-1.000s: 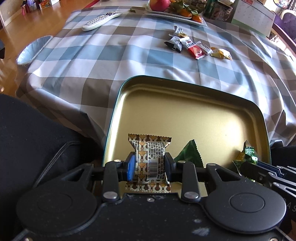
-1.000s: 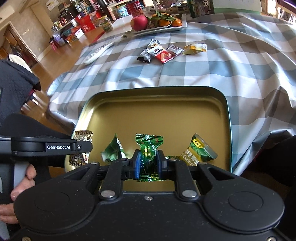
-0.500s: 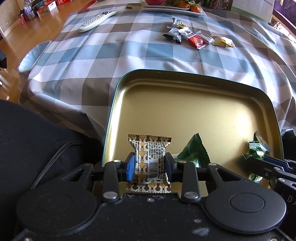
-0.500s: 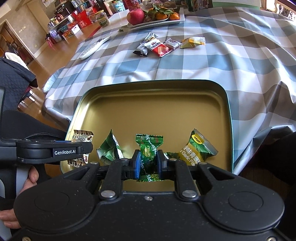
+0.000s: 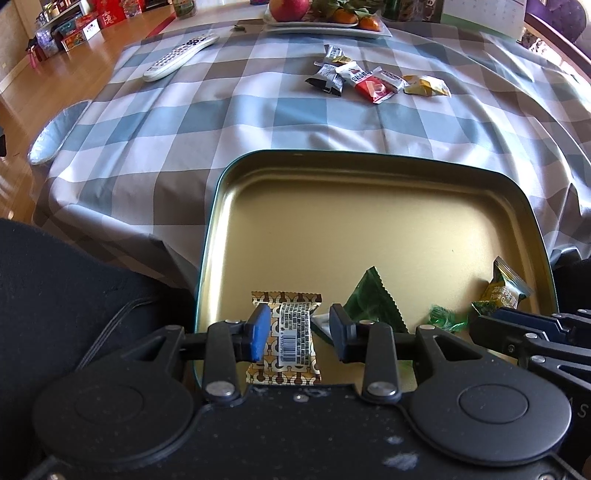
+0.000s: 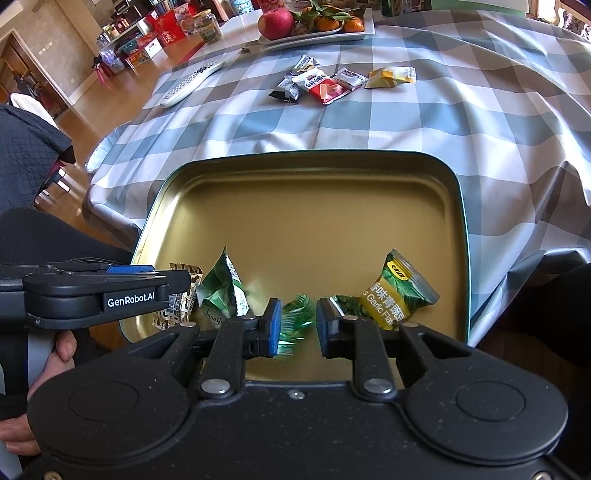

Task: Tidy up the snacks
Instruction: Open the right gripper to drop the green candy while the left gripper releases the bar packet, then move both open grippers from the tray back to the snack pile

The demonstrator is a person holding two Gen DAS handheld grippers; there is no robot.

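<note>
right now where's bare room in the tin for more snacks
The far half of the gold tin is bare, from the back rim down to the snacks. The near edge is crowded: brown-patterned bar, dark green packet, green candy and garlic pea packet, with both grippers opening there.

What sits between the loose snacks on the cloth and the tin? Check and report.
Nothing visible. Only bare checked tablecloth separates the pile of snacks from the far rim of the tin. The remote lies off to the left and the fruit plate beyond the pile, both outside that path.
</note>
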